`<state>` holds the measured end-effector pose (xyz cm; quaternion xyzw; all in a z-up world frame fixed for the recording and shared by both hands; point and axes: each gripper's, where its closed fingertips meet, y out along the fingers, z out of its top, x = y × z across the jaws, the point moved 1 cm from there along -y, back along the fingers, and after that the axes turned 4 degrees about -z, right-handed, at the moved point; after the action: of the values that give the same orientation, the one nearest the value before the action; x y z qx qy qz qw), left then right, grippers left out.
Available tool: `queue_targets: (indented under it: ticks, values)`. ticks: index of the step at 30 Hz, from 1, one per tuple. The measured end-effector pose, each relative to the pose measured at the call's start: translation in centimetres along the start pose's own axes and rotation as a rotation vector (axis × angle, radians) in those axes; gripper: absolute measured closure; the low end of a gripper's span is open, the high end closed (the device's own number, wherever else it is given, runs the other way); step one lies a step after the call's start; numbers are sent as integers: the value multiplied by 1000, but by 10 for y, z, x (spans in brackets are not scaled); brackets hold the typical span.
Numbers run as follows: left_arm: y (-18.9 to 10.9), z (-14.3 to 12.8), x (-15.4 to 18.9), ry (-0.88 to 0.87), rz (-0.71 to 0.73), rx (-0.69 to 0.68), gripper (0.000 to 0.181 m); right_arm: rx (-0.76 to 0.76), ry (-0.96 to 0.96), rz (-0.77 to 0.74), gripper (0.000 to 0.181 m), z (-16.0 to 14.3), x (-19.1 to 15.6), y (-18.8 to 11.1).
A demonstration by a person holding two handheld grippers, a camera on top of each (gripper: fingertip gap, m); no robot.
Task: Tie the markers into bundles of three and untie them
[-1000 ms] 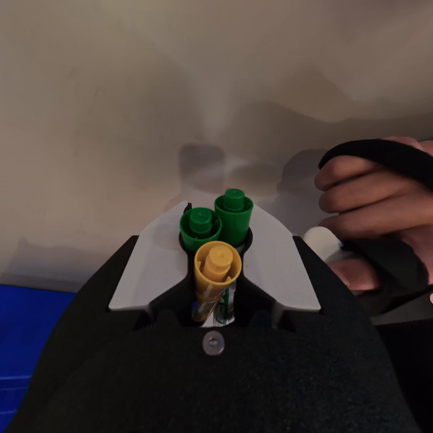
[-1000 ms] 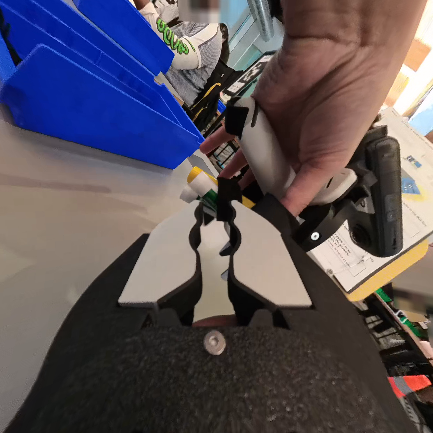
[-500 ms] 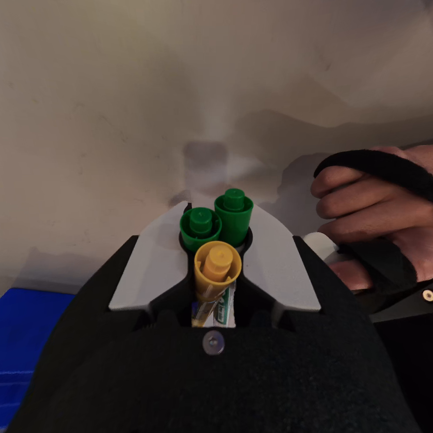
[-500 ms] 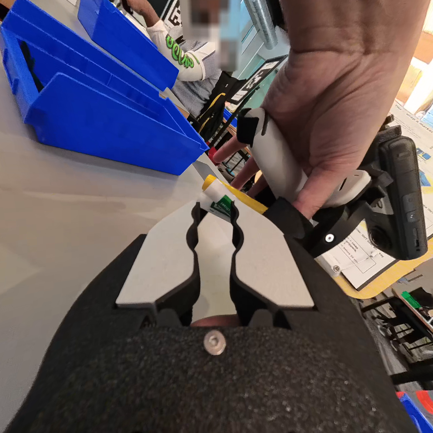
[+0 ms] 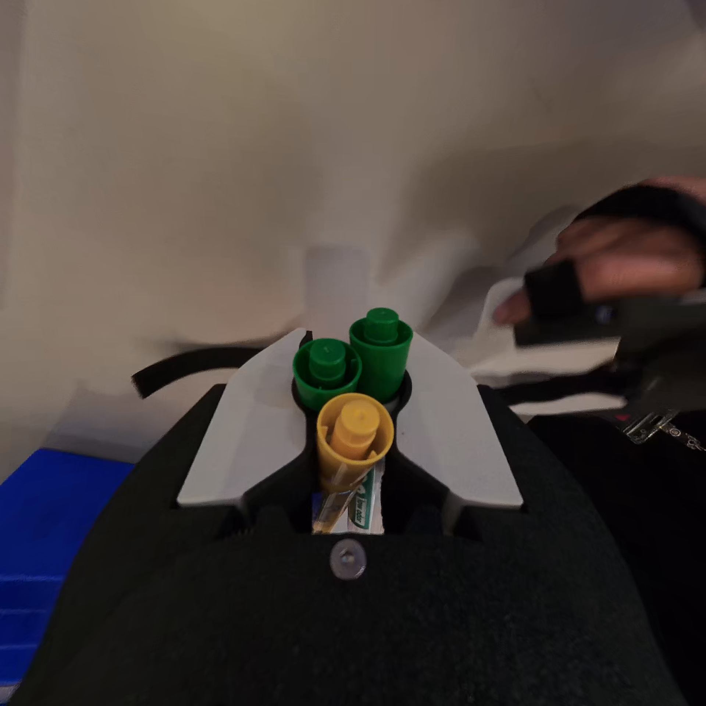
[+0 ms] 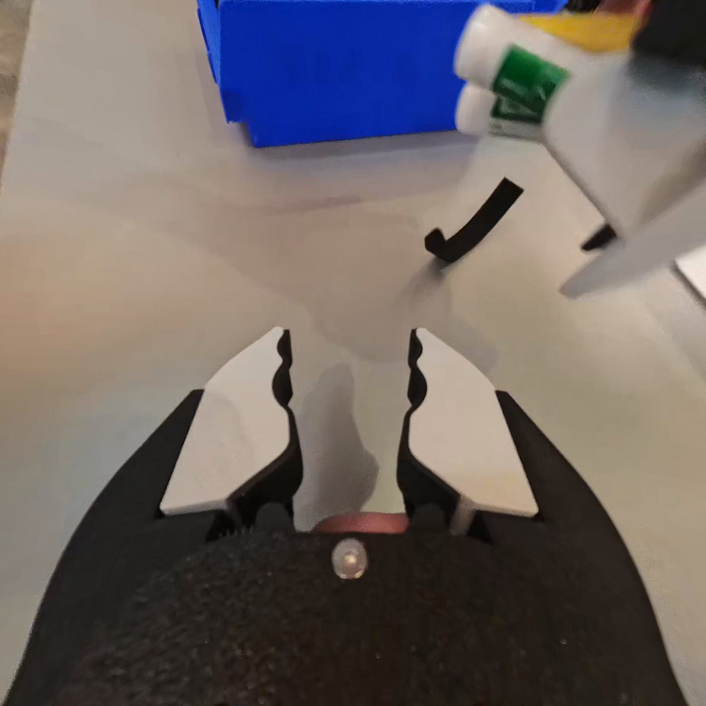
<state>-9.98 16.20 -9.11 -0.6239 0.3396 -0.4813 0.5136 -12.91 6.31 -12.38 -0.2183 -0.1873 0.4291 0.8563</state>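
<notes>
Clamping three markers [image 5: 353,386] end-on, the left gripper [image 5: 351,386] has its jaws pressed together around them, caps pointing at the camera; two green caps sit side by side at 12 o'clock of the cluster, one yellow cap [image 5: 355,431] at 6 o'clock, stacked as a triangle, which I judge keeps them packed for binding or after unbinding; no tie shows around them in either view. The right gripper [image 6: 349,344] hangs over the grey table [image 6: 133,229] with jaws apart and nothing between them, likely free to fetch the strap; the black strap [image 6: 472,225] lies loose and curled on the table at 1 o'clock of that gripper, apart from it and from the markers. In the right wrist view the marker barrels [image 6: 508,80] show at 1 o'clock, blurred, poking past the left gripper's grey finger, above the strap. A blue bin [image 6: 336,72] stands at 12 o'clock, well behind. In the left wrist view the person's right hand [image 5: 626,259] sits at 3 o'clock, blurred. Whether this is the tying or untying half, I cannot tell.
</notes>
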Motion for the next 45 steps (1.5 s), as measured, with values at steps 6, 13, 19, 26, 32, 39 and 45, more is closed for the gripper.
queue_targets:
  ticks: [6,13,19,26,32,39,45]
  values:
    - [-24,-28,-27,-40,23,34,142,-7,306,30,121,3,46,1]
    - [-32,-57,-52,-78,29,65,142,-23,-32,12,132,13,39,60]
    - [-23,-72,-64,-86,13,55,142,-86,-370,-33,138,13,42,94]
    - [-20,-71,-73,-88,2,81,142,-87,-374,-19,180,14,43,100]
    - [-16,-66,-77,-83,-5,97,142,198,10,153,180,53,26,51]
    - [-11,-49,-73,-84,-34,143,143,554,508,430,180,87,26,-11]
    - [-11,-33,-58,-82,-63,179,142,672,516,439,180,115,16,-7]
